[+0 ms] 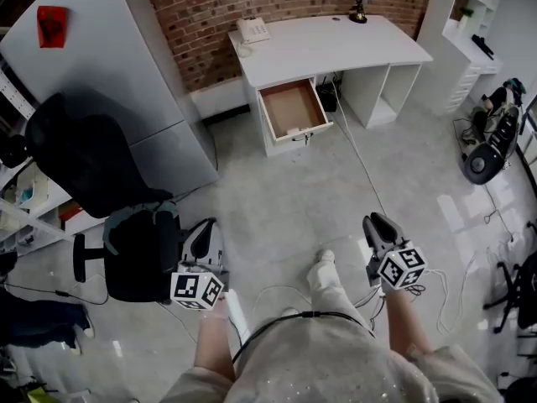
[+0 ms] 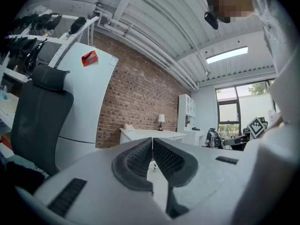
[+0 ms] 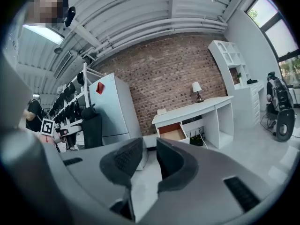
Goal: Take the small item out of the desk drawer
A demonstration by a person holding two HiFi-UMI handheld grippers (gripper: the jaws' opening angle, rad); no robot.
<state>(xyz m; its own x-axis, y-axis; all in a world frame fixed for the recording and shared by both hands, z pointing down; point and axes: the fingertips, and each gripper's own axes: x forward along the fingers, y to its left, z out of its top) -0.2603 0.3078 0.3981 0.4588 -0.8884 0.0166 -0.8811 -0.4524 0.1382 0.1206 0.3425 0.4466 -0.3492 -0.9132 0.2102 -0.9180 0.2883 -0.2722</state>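
You face the white desk [image 1: 336, 44] from well back | brown-floored drawer [image 1: 292, 107] open | left gripper [image 2: 152, 143] closed, empty | right gripper [image 3: 150, 148] part-open, empty, seemingly readied to pick.

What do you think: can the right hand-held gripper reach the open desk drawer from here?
Probably not yet. The right hand-held gripper is far from the drawer, with open floor between. Nothing blocks the way; the person must walk closer.
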